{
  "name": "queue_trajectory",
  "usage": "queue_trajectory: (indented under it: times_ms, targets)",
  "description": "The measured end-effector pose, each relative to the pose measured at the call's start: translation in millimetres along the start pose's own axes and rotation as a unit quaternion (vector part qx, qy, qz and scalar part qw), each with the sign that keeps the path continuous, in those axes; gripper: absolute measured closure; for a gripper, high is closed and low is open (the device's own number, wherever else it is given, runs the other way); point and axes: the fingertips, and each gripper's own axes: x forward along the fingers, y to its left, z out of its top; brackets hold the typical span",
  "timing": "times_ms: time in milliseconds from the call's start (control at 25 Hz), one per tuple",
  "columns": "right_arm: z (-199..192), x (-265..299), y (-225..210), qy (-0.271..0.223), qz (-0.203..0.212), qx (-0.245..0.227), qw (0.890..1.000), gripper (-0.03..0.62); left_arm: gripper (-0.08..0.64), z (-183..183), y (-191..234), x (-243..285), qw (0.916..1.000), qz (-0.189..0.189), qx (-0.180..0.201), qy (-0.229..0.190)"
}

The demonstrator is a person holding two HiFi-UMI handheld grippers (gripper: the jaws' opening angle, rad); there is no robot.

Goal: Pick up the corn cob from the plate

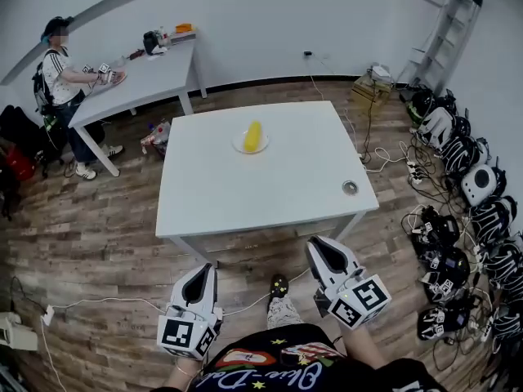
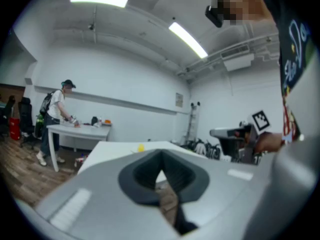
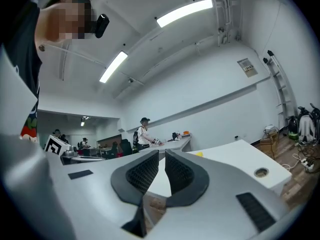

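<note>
A yellow corn cob (image 1: 253, 135) lies on a small white plate (image 1: 235, 144) near the far middle of the white table (image 1: 245, 194). Both grippers hang over the wooden floor, short of the table's near edge and well away from the plate. My left gripper (image 1: 204, 268) is shut with nothing in it, and so is my right gripper (image 1: 315, 243). In the left gripper view the jaws (image 2: 161, 154) meet at the tip and the corn cob (image 2: 141, 147) is a small yellow spot far ahead. In the right gripper view the jaws (image 3: 161, 153) stand together, with the corn cob (image 3: 199, 154) far off.
A round metal grommet (image 1: 350, 188) sits near the table's right edge. A person (image 1: 59, 72) works at a second table (image 1: 155, 76) at the back left. Backpacks and gear (image 1: 462, 219) line the right wall, with cables (image 1: 384, 158), a box (image 1: 372, 88) and a ladder (image 1: 445, 31) behind.
</note>
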Motion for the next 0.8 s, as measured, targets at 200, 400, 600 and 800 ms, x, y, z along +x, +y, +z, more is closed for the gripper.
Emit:
queue_trajectory:
  times_ms: [200,400,600,800]
  targets:
    - [23,94,-63,0.002,0.030,0.003,1.000,0.572,0.561,39,38,96,0.9995,0.018,0.013,-0.023]
    - [29,177,-119,0.011,0.024,0.009,1.000,0.500,0.561,56,67,164,0.9991,0.017,0.017,-0.035]
    - [24,258,-165,0.056,0.015,0.005,0.998,0.424,0.561,58,94,198,0.9997,0.014,0.005,-0.018]
    - [2,346,-193,0.123,-0.012,-0.001,0.992,0.381,0.561,51,149,220,0.9997,0.019,-0.013,0.003]
